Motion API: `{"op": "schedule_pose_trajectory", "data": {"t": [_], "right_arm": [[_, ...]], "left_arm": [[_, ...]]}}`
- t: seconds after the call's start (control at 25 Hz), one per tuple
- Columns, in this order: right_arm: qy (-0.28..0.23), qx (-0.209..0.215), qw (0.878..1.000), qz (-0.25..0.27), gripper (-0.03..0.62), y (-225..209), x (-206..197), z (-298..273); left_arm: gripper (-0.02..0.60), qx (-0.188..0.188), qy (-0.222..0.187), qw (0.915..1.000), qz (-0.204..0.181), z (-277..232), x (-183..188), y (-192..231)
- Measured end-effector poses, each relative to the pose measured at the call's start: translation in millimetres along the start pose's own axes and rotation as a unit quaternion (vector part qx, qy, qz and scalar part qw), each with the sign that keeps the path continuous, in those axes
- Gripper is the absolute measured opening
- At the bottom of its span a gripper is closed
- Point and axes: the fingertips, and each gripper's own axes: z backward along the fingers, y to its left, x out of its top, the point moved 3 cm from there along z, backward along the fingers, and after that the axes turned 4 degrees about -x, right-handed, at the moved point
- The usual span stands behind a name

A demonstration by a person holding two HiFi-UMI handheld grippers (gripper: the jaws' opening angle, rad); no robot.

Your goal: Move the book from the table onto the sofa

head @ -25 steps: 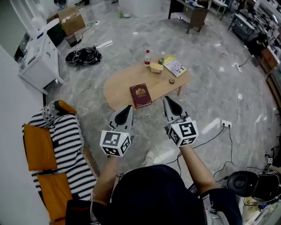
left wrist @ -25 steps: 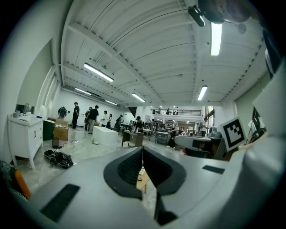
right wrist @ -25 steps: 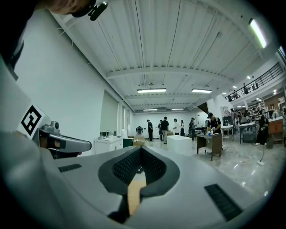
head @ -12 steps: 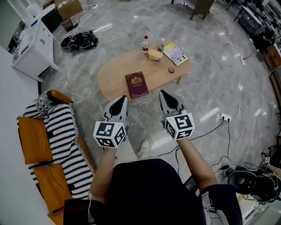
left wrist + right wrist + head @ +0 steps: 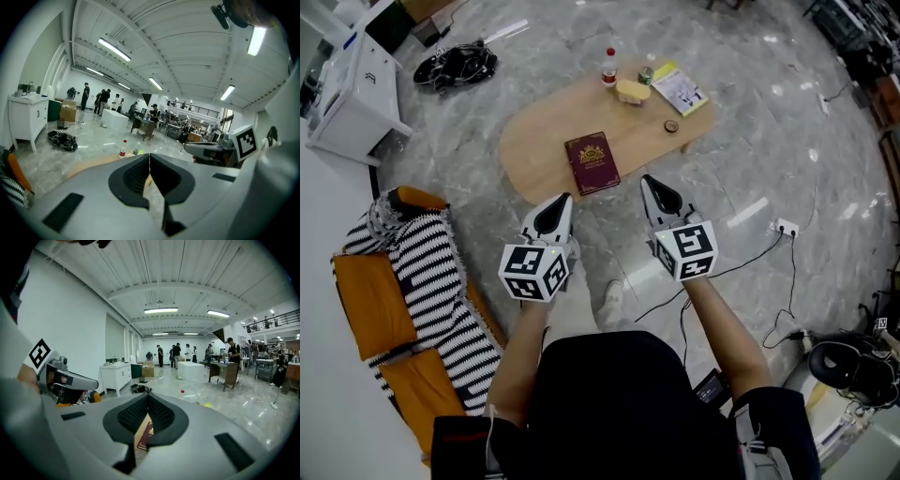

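the book (image 5: 592, 163), dark red with a gilt cover, lay flat on the wooden tabletop (image 5: 534, 159) in the upper middle of the head view, close to the edge nearest the person and apart from the bottle (image 5: 609, 67) and yellow booklet (image 5: 680, 89) at the far end. the left gripper (image 5: 562, 201) and right gripper (image 5: 649, 182) hung just short of that edge, either side of the book's line, each with its jaws pressed together and nothing between them; the right gripper view showed the book through the notch below its jaws. the step in hand looked like the approach, so the jaws would need to part before arriving. a flat, thin book gives little to pinch from above, so it would likely go best to take the near edge where it sits by the rim, one gripper per side, and lift level so the cover does not flop open. the sofa (image 5: 384, 309), with its striped throw (image 5: 431, 281), lay at the lower left, well apart from the tabletop.
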Motion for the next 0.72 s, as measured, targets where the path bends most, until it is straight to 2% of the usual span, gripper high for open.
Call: {"op": "schedule_pose_trajectory", "data": {"t": [0.24, 0.4, 0.56, 0.72], "right_arm": [[0.021, -0.003, 1.000, -0.007, 0.008, -4, -15, -56], [0.036, -0.016, 0.999, -0.025, 0.008, -10, -33, -92], [0.057, -0.020, 0.997, -0.037, 0.008, -15, -59, -123], [0.078, -0.028, 0.995, -0.054, 0.008, -22, -90, -142]], "left_arm": [[0.017, -0.021, 0.032, 0.9992, 0.013, -35, -13, 45], [0.017, -0.033, 0.047, 0.9976, 0.038, -59, -29, 76], [0.017, -0.049, 0.062, 0.9946, 0.067, -86, -50, 101], [0.017, -0.059, 0.091, 0.9915, 0.072, -111, -77, 119]]}}
